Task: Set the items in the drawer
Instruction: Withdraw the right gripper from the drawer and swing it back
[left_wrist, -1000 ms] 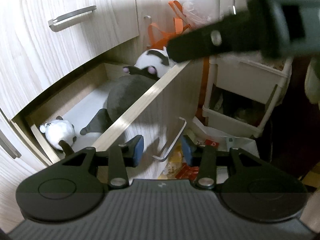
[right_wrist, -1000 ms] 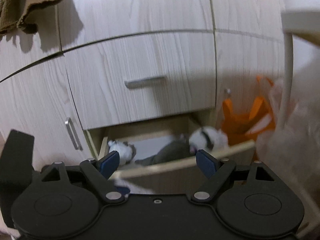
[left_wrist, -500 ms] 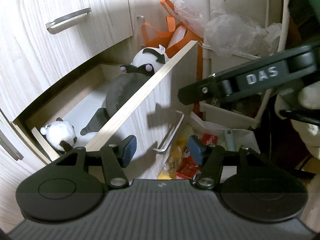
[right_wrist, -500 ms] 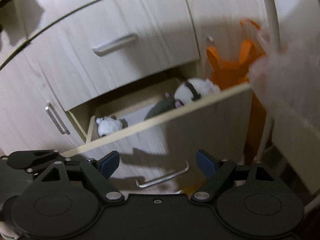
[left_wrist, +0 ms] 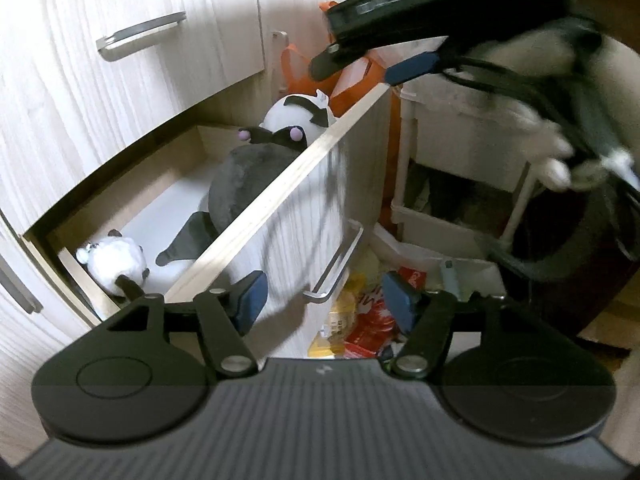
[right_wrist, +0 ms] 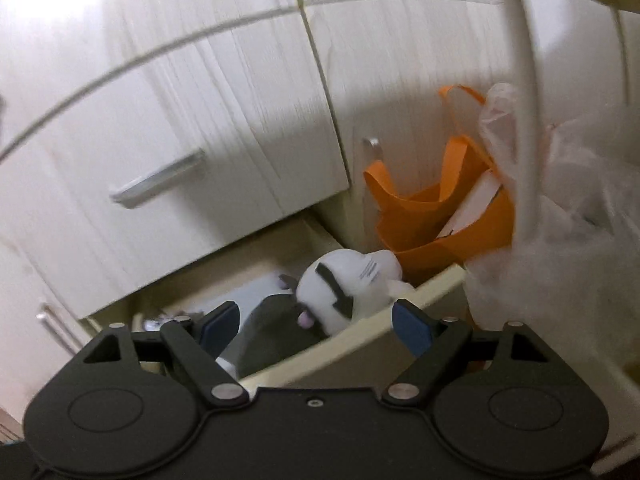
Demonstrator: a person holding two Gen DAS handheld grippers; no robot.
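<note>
The pale wood drawer [left_wrist: 280, 184] stands open below a shut drawer. In it lie a grey and white plush [left_wrist: 256, 176], with its white head at the far right corner, and a small white plush [left_wrist: 114, 266] at the near left. My left gripper [left_wrist: 322, 298] is open and empty, low in front of the drawer front and its metal handle [left_wrist: 336, 268]. My right gripper [right_wrist: 316, 326] is open and empty, just above the drawer's front edge [right_wrist: 360, 344] over the plush head [right_wrist: 344, 284]. It also shows in the left wrist view [left_wrist: 374, 60], above the drawer's right corner.
An orange bag [right_wrist: 436, 220] stands against the cabinet right of the drawer. A white rack [left_wrist: 460, 184] with clear plastic bags [right_wrist: 560, 200] stands further right. Snack packets [left_wrist: 360, 312] lie on the floor below the drawer. A shut drawer with handle [left_wrist: 140, 36] is above.
My right gripper has risen from in front of the drawer front to above its right front edge, over the plush head. My left gripper has barely moved and stays open.
</note>
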